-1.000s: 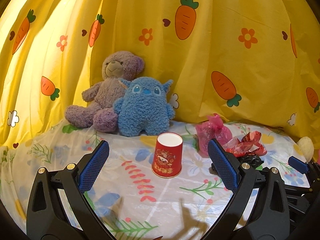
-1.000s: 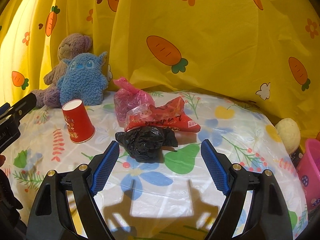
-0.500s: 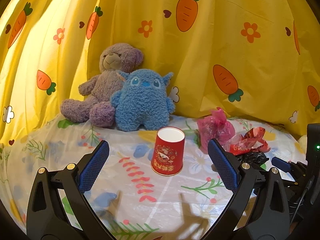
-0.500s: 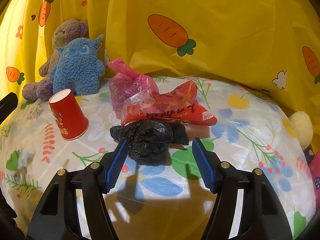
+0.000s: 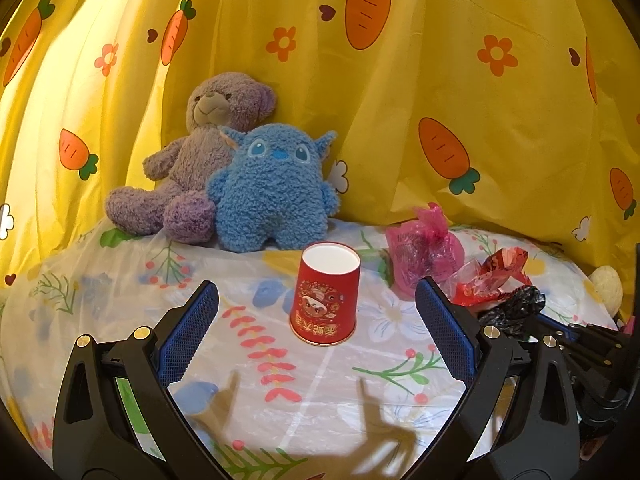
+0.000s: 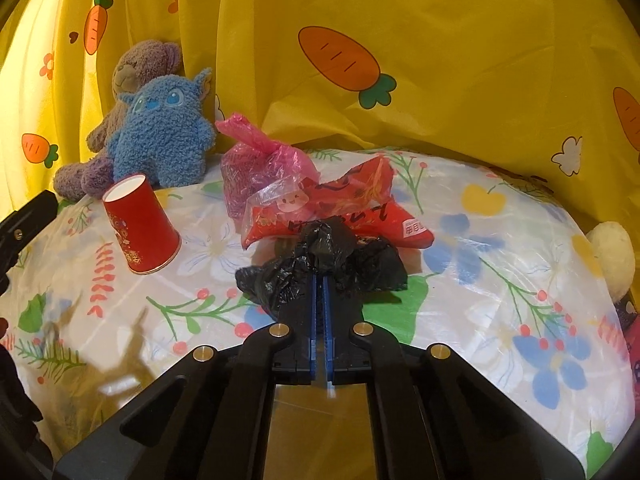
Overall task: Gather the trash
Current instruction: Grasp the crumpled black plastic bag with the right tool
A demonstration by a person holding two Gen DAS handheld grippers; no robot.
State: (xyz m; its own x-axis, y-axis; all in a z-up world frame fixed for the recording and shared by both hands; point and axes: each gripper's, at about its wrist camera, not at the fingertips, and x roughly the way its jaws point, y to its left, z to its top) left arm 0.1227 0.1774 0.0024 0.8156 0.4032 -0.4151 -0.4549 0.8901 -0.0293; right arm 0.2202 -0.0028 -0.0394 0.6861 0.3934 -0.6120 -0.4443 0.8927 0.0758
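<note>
- The red cup (image 5: pixel 325 292) stands alone, with bare desk (image 5: pixel 120 292) on both sides.
- The pink bag (image 6: pixel 264 168), red wrapper (image 6: pixel 360 208) and black bag (image 6: pixel 324 268) are crowded together.
- Two soft toys (image 5: pixel 272 188) and the curtain (image 5: pixel 440 80) block the back.

A yellow carrot-and-flower printed curtain (image 5: pixel 460 80) glows backlit at left behind the floral plastic-covered surface (image 5: pixel 120 280).

the left gripper (image 5: pixel 316 320) is wide open, one finger on each side of an upside-down red cup (image 5: pixel 325 292). two soft toys (image 5: pixel 276 188) sit behind. a pink bag (image 5: pixel 424 248) lies nearby.
</note>
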